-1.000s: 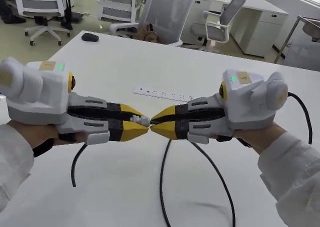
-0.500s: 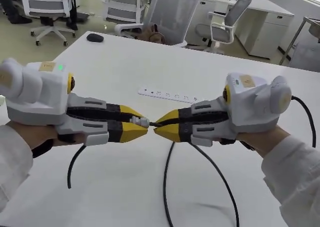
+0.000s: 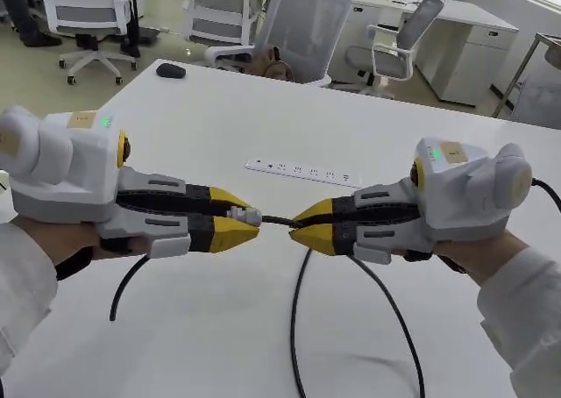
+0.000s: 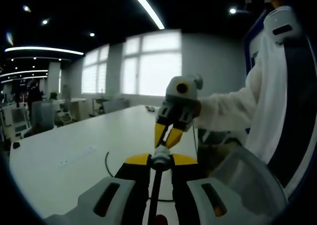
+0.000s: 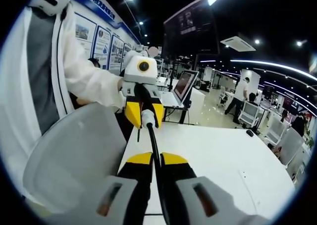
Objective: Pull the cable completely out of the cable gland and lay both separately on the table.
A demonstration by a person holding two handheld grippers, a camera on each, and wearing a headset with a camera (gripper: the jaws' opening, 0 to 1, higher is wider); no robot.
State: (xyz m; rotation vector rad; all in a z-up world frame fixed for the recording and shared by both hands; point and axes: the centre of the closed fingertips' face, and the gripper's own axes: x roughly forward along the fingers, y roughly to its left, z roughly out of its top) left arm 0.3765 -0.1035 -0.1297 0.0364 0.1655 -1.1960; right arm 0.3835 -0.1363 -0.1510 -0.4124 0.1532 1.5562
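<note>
Left gripper (image 3: pixel 253 218) clenches the pale, stubby cable gland (image 3: pixel 244 213). Right gripper (image 3: pixel 298 227) pinches the smooth black round cable (image 3: pixel 277 220), whose slack is cut off below the glossy white table (image 3: pixel 219 109).

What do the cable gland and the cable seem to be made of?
The cable gland looks like light grey plastic, matte; no metallic glint, though it is small. The cable seems jacketed in black rubber or PVC: smooth, bending in loose curves.
</note>
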